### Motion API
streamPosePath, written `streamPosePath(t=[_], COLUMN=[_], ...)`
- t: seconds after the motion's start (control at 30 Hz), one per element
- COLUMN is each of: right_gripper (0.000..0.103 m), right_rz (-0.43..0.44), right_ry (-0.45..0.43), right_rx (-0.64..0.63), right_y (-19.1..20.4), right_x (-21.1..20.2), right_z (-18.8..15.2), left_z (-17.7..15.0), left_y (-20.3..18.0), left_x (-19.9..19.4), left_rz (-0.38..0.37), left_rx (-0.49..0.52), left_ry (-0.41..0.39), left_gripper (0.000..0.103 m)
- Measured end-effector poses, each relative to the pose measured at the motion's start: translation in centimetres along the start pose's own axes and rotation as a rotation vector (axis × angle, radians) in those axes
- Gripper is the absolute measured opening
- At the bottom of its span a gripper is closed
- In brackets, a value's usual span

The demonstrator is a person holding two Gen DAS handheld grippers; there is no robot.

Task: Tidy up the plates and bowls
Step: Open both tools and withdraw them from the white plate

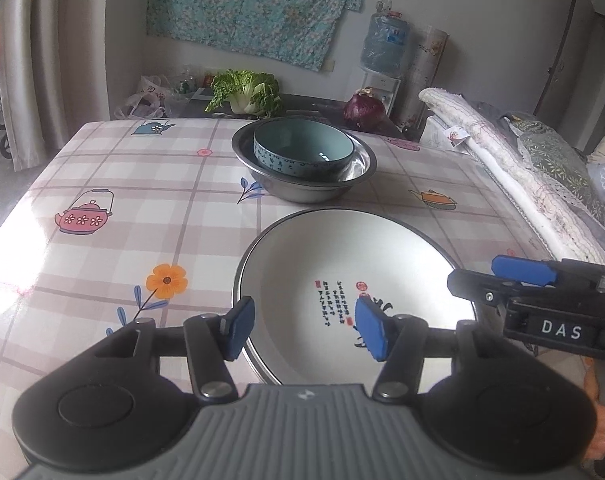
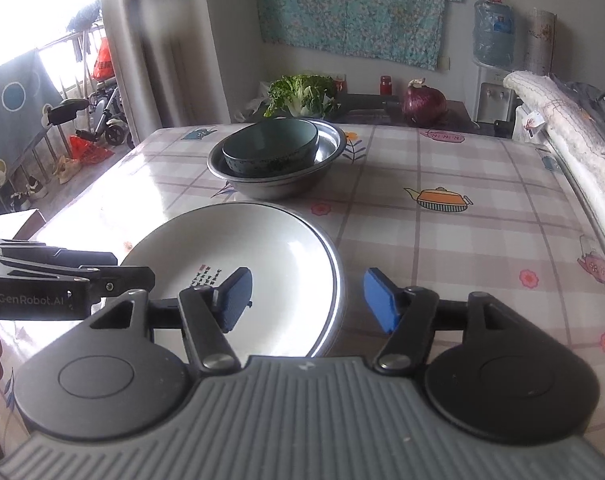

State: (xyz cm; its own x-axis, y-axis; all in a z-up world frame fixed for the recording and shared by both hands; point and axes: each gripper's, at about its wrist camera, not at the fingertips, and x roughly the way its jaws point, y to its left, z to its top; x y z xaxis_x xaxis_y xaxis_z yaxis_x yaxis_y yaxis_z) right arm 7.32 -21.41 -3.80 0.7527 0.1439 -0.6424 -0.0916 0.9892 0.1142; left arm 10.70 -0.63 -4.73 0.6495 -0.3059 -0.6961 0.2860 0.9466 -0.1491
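- Here we are at the white round ceramic plate (image 1: 358,272) with red and blue calligraphy, lying flat on the checked teapot-print table (image 1: 114,208) — that plate is our landmark.
- Left tongs (image 1: 308,330) are spread, straddling the plate's near-left rim: one blue pad outside the rim, the other over the plate's inside. Nothing pinched, as far as I can tell.
- Right tongs (image 2: 308,300) are spread too, straddling the near-right rim the same way, pads clear of the ceramic.
- Just behind the plate, touching or nearly so, sits the grey steel basin (image 1: 302,186) with the blue-green ceramic bowl (image 1: 302,152) nested inside, leaning towards one side.
- My read: the step is taking hold of the plate from both sides, probably to set it with that stack.
- To do it well: seat each pad pair squarely over the rim before closing, one pad under the lip, one on top.
- Close both sides together so the plate doesn't skate on the glossy cloth.
- Lift level; glazed ceramic is slick, so a tilted lift risks a slide.
- Watch the basin's rim behind the plate when moving forward.
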Motion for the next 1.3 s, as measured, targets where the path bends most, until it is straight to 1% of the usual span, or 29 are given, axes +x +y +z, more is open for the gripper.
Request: streamPosePath(t=[0.2,0.27,0.3,0.47,0.57,0.8,0.93,1.07,1.13,1.2,1.3], right_gripper=[0.072,0.077,0.078,0.079,0.079,0.08,0.08,0.08,0.079,0.079,0.079], right_rz=[0.005,-0.002,-0.005,0.011,0.034,0.053,0.052,0.062,0.064,0.071,0.088], right_ry=[0.018,0.015,0.013,0.015,0.013,-0.019,-0.022,-0.007,-0.009,-0.007,-0.005], right_rx=[0.055,0.062,0.066,0.11,0.127,0.11,0.106,0.109,0.109,0.116,0.115], right_y=[-0.3,-0.4,-0.5,-1.2,-1.4,-1.7,-2.2,-3.3,-4.1,-4.8,-5.7], right_x=[-0.2,-0.6,-0.7,-1.1,-1.2,-1.6,-1.2,-0.2,0.5,1.3,2.8], right_z=[-0.9,-1.2,-1.4,-2.0,-1.8,-0.1,0.9,2.0,3.1,4.5,7.2], left_z=[-0.4,-0.4,-0.5,-0.5,-0.2,1.4,2.7,5.1,6.6,8.2,10.5], left_y=[0.6,0.6,0.6,0.7,0.9,1.7,2.3,3.5,4.3,5.2,6.4], left_x=[0.1,0.0,-0.1,-1.1,-1.3,-1.1,-0.7,0.2,0.7,1.7,3.8], left_rz=[0.028,0.04,0.046,0.068,0.07,0.09,0.106,0.139,0.147,0.141,0.126], left_rx=[0.013,0.029,0.035,0.05,0.041,0.015,0.015,0.008,-0.007,-0.031,-0.041], left_ry=[0.008,0.013,0.015,0.008,0.005,-0.01,-0.015,-0.034,-0.055,-0.042,-0.031], left_gripper=[0.064,0.067,0.068,0.077,0.078,0.078,0.079,0.079,0.079,0.078,0.073])
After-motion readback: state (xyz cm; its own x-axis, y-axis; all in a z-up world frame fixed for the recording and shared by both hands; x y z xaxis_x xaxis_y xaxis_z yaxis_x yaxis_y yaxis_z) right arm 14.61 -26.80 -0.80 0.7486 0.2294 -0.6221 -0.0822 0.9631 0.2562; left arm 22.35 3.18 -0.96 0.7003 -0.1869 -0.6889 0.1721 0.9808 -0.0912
